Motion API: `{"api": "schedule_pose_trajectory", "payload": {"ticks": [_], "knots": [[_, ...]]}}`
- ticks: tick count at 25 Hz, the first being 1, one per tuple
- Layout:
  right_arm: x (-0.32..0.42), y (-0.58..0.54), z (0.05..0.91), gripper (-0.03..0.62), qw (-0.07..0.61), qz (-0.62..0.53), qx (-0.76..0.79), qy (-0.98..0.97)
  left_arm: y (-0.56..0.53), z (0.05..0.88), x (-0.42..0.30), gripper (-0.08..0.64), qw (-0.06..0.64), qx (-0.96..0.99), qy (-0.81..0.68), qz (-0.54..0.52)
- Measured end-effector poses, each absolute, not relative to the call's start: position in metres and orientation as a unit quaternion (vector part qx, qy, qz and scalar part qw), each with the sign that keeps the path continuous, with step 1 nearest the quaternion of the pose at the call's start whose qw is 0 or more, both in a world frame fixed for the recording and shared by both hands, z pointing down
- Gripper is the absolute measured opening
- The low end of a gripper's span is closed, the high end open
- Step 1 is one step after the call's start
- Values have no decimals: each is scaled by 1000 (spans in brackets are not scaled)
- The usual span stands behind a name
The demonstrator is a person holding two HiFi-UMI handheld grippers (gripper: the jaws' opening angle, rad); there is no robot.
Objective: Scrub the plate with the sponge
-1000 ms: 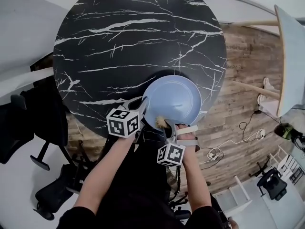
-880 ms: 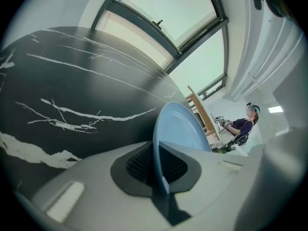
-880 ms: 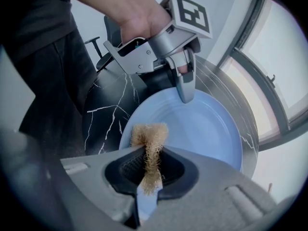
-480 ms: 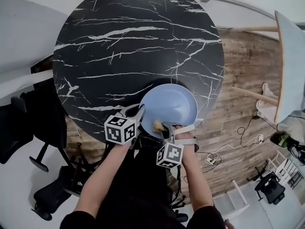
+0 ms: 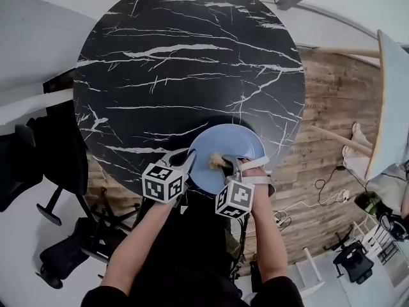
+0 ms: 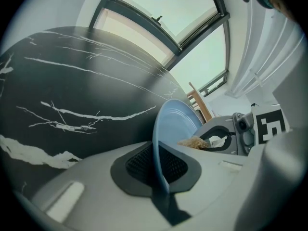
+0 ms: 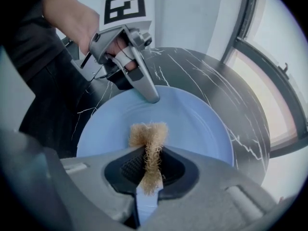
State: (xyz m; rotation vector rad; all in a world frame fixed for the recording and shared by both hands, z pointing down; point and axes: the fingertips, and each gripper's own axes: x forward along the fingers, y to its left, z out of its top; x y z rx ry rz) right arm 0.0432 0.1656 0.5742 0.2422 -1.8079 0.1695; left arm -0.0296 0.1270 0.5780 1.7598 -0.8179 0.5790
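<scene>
A light blue plate (image 5: 239, 146) lies at the near edge of the black marble table (image 5: 166, 62). My left gripper (image 5: 190, 157) is shut on the plate's left rim (image 6: 159, 148), with the rim pinched between its dark pads. My right gripper (image 5: 225, 162) points steeply down over the near part of the plate and is shut on a tan fibrous sponge (image 7: 149, 148). In the right gripper view the sponge's frayed end spreads over the plate's (image 7: 192, 124) inner surface, close to the left gripper (image 7: 153, 99). The left gripper view shows the sponge (image 6: 195, 141) beside the right gripper's fingers (image 6: 216, 129).
The round table stands on a wooden floor (image 5: 326, 101). Black office chairs (image 5: 45, 171) sit to the left, a pale board (image 5: 390, 101) and cables (image 5: 332, 178) lie at the right. The far side of the tabletop carries nothing.
The right gripper with the sponge has slid across the plate's near part, from the near-left rim toward the middle. The left gripper kept its hold on the rim.
</scene>
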Motion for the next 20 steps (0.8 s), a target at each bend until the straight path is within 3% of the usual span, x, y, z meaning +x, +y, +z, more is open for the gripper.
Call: {"api": "schedule_pose_trajectory", "payload": {"ticks": [20], "knots": [[83, 70, 575, 46, 620, 13, 211, -756, 128, 578, -32, 18, 533, 732, -354, 233]]}}
